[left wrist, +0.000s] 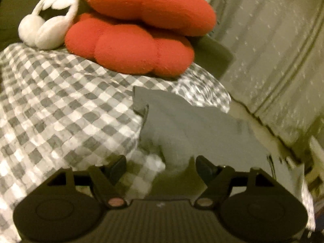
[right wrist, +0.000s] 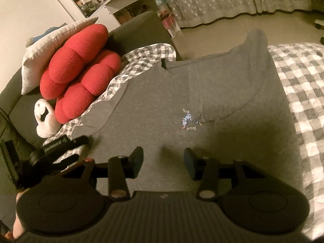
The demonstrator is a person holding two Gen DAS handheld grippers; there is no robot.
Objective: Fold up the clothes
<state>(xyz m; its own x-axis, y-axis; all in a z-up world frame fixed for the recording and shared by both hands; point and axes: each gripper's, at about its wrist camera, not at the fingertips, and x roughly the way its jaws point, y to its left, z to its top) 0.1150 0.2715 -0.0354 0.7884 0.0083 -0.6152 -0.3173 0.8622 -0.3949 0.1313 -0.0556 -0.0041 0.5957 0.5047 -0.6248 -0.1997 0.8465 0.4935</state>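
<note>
- Left tongs (left wrist: 161,167) stand wide, empty, over the grey T-shirt (left wrist: 192,133); view blurred.
- Right tongs (right wrist: 163,162) part-open, empty, above shirt.
- Checked blanket (right wrist: 299,93) mostly hidden beneath.

The grey garment (right wrist: 202,93) is soft matt knit cloth. The checked cover (left wrist: 60,105) beneath is thin, crinkled woven fabric. The 2 red cushions (left wrist: 141,30) look fuzzy and plush, the white earmuffs (left wrist: 46,28) fluffy. Both grippers' bodies are matt black ribbed plastic.
</note>
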